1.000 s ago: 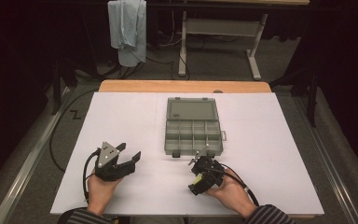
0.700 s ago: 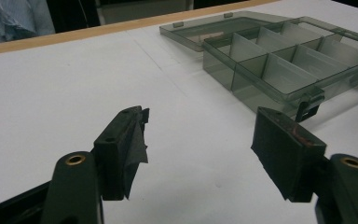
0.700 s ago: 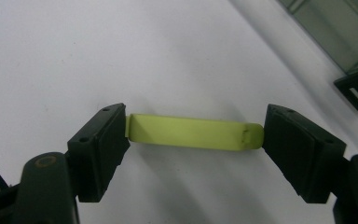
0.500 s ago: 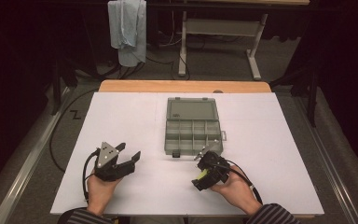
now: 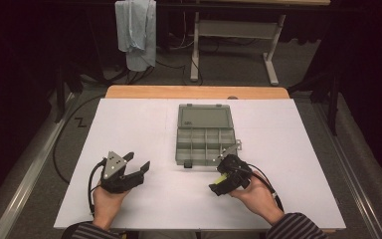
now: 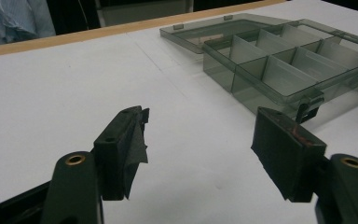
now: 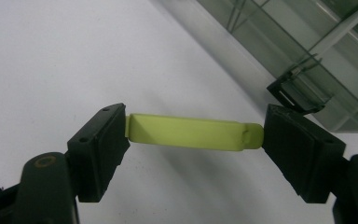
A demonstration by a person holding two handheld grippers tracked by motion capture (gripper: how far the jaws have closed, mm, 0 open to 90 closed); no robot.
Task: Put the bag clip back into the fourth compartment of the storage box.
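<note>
A smoky clear compartment box point(image 5: 206, 145) lies open at mid-table, its lid point(image 5: 204, 117) folded flat behind it and its cells looking empty. My right gripper point(image 5: 221, 177) hovers just off the box's front right corner, shut on a yellow-green plastic bar point(image 7: 182, 132) held end to end between its pads, above the white table. One of the box's black latches point(image 7: 293, 95) is just beyond the bar. My left gripper point(image 5: 137, 162) rests at the table's front left, open, with nothing between its pads point(image 6: 121, 149). The box point(image 6: 284, 65) lies ahead of it to the right.
The white tabletop point(image 5: 288, 149) has bare room on both sides of the box. A wooden strip point(image 5: 196, 92) edges its far side. Beyond stand a metal table frame point(image 5: 234, 35) and a hanging pale blue cloth point(image 5: 137, 30). Cables trail from both grippers.
The right hand has lifted a little and drifted toward the box's front right corner with the yellow-green bar still gripped. The left hand has stayed put.
</note>
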